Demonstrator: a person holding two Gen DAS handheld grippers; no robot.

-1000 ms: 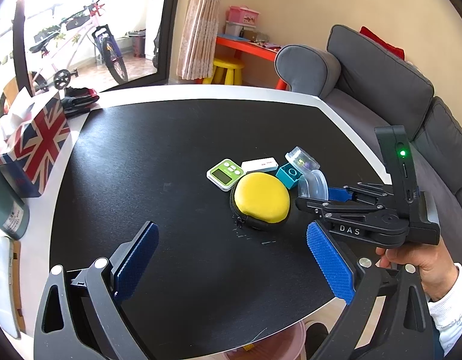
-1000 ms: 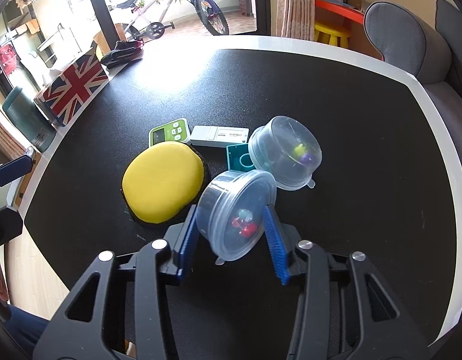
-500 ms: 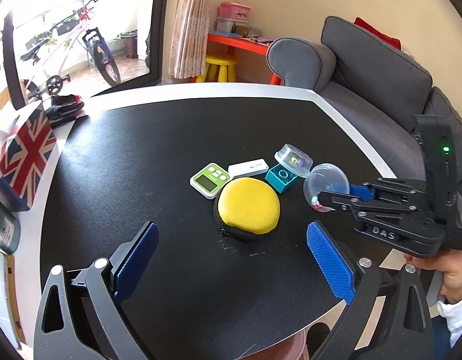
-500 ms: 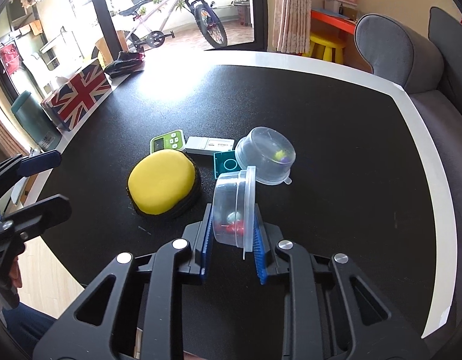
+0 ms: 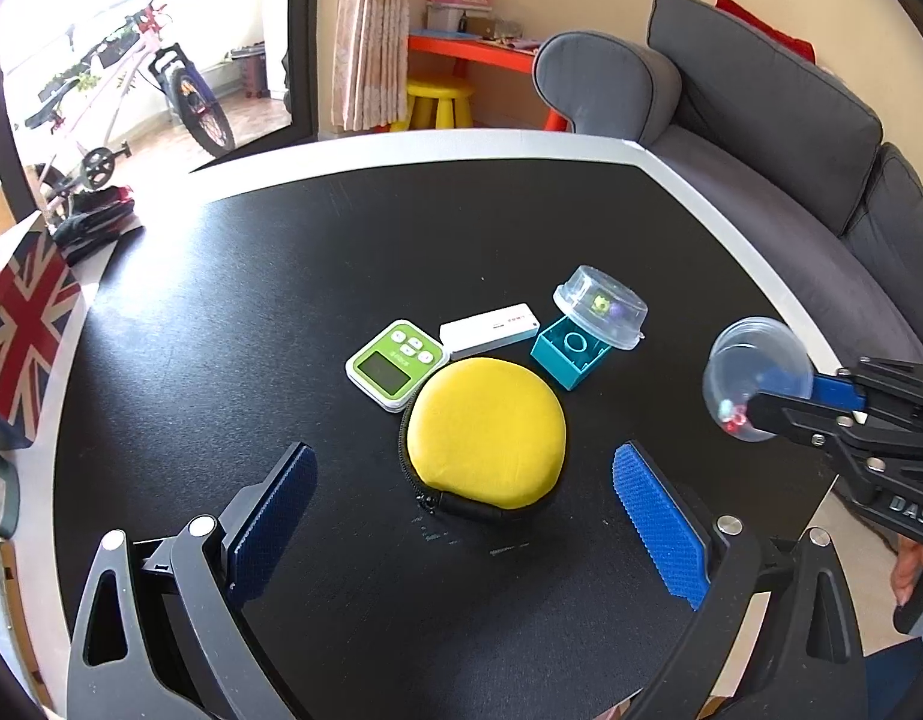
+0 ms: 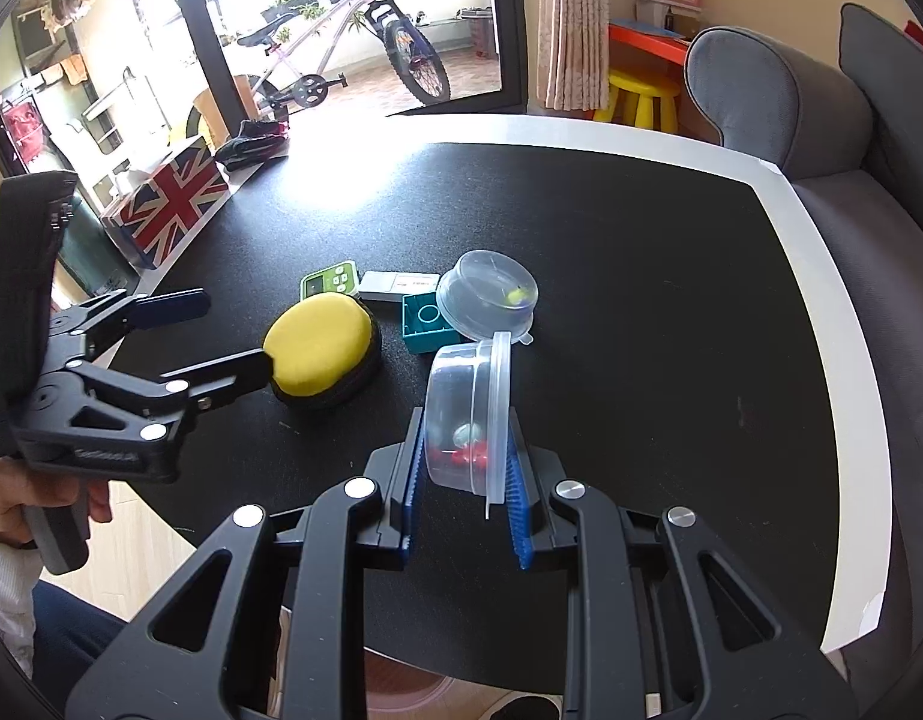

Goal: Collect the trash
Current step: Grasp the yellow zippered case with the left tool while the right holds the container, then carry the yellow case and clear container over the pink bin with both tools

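My right gripper (image 6: 464,468) is shut on a clear plastic cup (image 6: 467,414) with small red bits inside, held on its side above the black table (image 6: 641,330). It also shows in the left wrist view (image 5: 755,378) at the right, over the table's edge. A second clear cup (image 6: 488,294) stands upside down on the table, leaning on a teal block (image 6: 425,324). My left gripper (image 5: 461,510) is open and empty, low over the table in front of a yellow round pouch (image 5: 485,432).
A green timer (image 5: 395,366) and a white box (image 5: 488,327) lie behind the pouch. A Union Jack box (image 5: 23,324) stands at the left edge. A grey sofa (image 5: 791,138) is beyond the right edge. A pinkish bin rim (image 6: 401,690) shows below the near edge.
My right gripper has lifted the clear cup off the table, turned it on its side and pulled it back toward the near right edge. My left gripper has stayed open and shifted slightly.
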